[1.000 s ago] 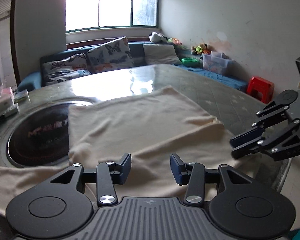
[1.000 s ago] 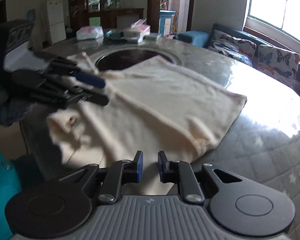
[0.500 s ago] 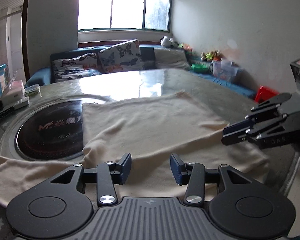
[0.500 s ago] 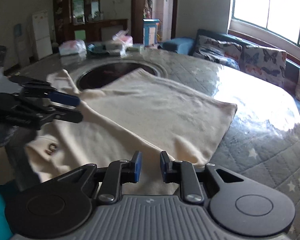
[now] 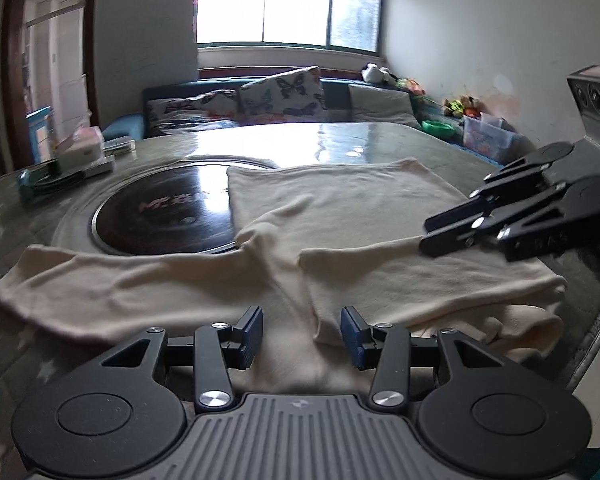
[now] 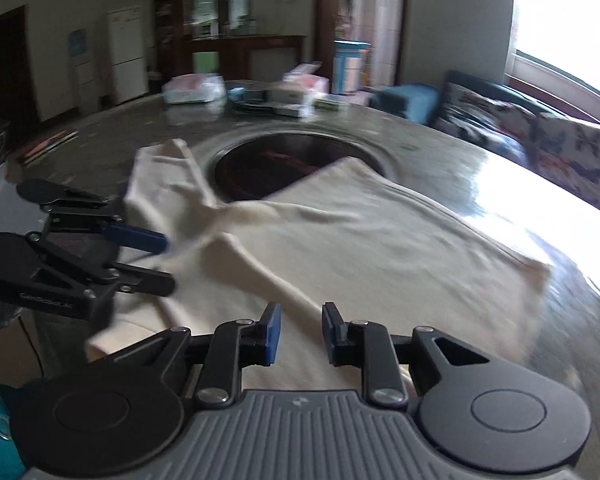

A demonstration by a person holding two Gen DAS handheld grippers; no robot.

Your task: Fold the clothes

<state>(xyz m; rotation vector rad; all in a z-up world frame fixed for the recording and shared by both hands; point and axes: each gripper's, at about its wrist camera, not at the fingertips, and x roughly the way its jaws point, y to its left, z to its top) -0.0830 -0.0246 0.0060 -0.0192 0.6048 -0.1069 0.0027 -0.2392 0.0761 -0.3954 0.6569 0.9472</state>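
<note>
The cream-coloured soft knit garment [image 5: 340, 216] is lying spread across the near part of the round, glossy worktop [image 5: 340, 136], and by the look of it the folding is only partly under way. One sleeve [image 5: 100, 280] is still stretching out flat toward the left, while a fold of cloth is lying across the body near the front edge. The hem side is sitting square and flat; squaring the sleeves and doubling the body seem left to do.

The left tongs [image 5: 302, 334] are hovering over the near edge with their jaws apart, nothing between them. The right tongs [image 6: 298, 334] are opening, also empty, above the cloth.

The dark round hotplate inset [image 5: 164, 212] is lying partly under the garment. Boxes and packets [image 6: 260, 92] are sitting at the far rim, well apart, so nothing is blocking the fold.
</note>
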